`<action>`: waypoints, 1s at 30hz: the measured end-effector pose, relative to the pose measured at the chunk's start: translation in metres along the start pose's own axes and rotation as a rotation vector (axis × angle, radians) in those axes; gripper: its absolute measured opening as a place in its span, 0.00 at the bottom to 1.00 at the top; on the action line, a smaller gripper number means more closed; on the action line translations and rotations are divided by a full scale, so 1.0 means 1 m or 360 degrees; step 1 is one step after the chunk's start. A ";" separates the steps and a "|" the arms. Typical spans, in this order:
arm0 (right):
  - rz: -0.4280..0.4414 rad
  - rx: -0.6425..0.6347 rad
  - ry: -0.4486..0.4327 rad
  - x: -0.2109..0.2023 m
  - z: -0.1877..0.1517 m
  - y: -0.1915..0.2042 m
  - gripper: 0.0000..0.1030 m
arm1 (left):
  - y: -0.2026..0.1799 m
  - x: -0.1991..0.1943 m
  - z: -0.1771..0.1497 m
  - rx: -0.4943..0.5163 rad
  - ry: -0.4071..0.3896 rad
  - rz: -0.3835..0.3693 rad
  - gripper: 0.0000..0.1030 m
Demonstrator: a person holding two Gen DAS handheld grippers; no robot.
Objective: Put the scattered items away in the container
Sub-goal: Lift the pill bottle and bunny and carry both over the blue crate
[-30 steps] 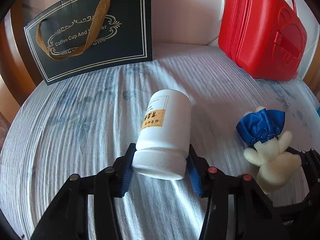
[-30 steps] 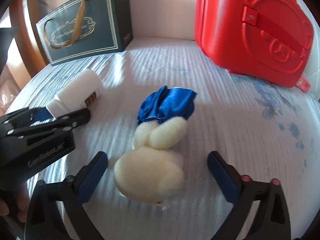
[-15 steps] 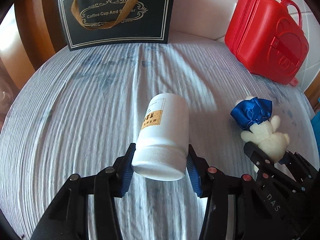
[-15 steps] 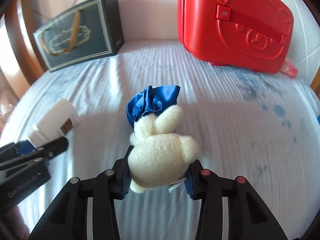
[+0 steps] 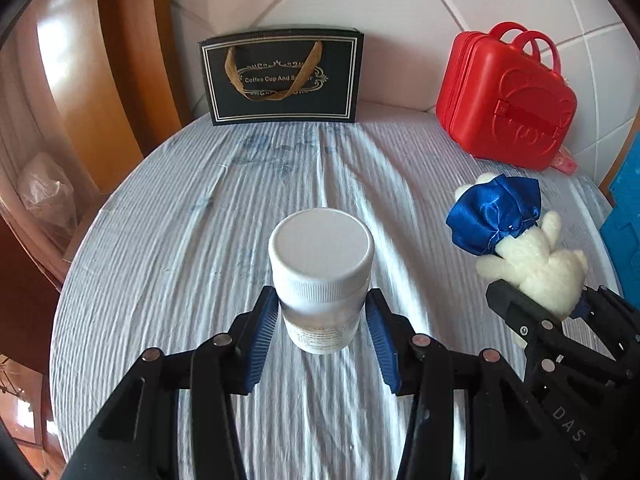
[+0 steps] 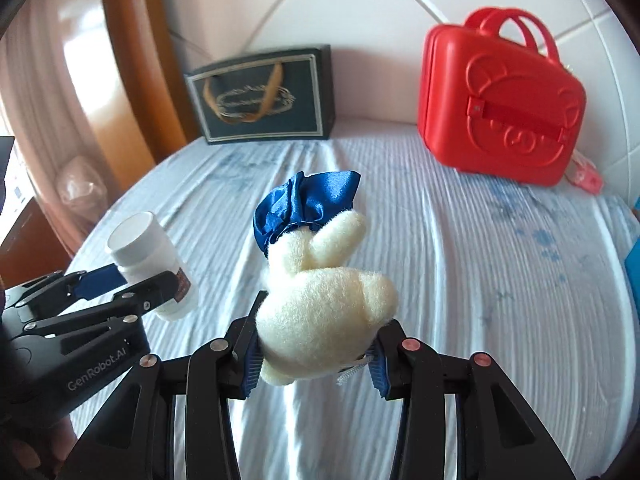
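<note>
A white bottle (image 5: pixel 320 280) hangs cap-up above the cloth, between the blue pads of my left gripper (image 5: pixel 322 322), whose jaws are closing on it and press its sides. The same bottle (image 6: pixel 148 256) and left gripper (image 6: pixel 120 284) show at the left in the right wrist view. My right gripper (image 6: pixel 316 356) is shut on the body of a cream plush toy (image 6: pixel 324 312) with a blue satin cap, lifted off the table. In the left wrist view the plush toy (image 5: pixel 532 264) is at the right. A dark gift bag (image 5: pixel 280 76) stands at the far edge.
A red hard case (image 5: pixel 508 100) with handles stands at the back right against the tiled wall. The round table wears a white-and-blue ribbed cloth (image 5: pixel 180 260). A blue object (image 5: pixel 626 220) is at the right edge, and a wooden frame (image 5: pixel 132 60) rises at the left.
The right gripper shut on the plush toy. Both grippers rose and drew back with their loads. The bottle swung from lying to cap-up.
</note>
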State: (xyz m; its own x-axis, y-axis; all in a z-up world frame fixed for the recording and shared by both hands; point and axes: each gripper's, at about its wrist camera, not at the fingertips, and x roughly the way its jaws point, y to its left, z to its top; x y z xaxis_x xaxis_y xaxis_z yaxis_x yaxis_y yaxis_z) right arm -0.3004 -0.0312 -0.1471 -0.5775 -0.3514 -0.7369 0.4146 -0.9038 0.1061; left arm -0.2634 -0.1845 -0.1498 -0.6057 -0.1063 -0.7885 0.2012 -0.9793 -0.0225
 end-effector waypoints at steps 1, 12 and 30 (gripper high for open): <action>0.0023 -0.0015 -0.0016 -0.012 -0.004 0.004 0.41 | -0.001 -0.012 -0.005 0.0002 -0.0017 0.0007 0.43; 0.0107 -0.0140 -0.0133 -0.106 -0.042 0.008 0.41 | -0.029 -0.108 -0.047 -0.0014 -0.0148 0.0117 0.43; -0.0102 -0.0118 -0.0271 -0.217 -0.097 0.008 0.41 | -0.057 -0.209 -0.107 0.0104 -0.0315 -0.0053 0.43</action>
State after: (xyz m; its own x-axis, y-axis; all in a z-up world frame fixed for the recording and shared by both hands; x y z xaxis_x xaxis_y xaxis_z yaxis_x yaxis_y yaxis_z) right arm -0.1037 0.0618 -0.0506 -0.7123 -0.3355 -0.6165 0.4201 -0.9074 0.0085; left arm -0.0658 -0.0882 -0.0500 -0.7520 -0.0993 -0.6517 0.1323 -0.9912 -0.0016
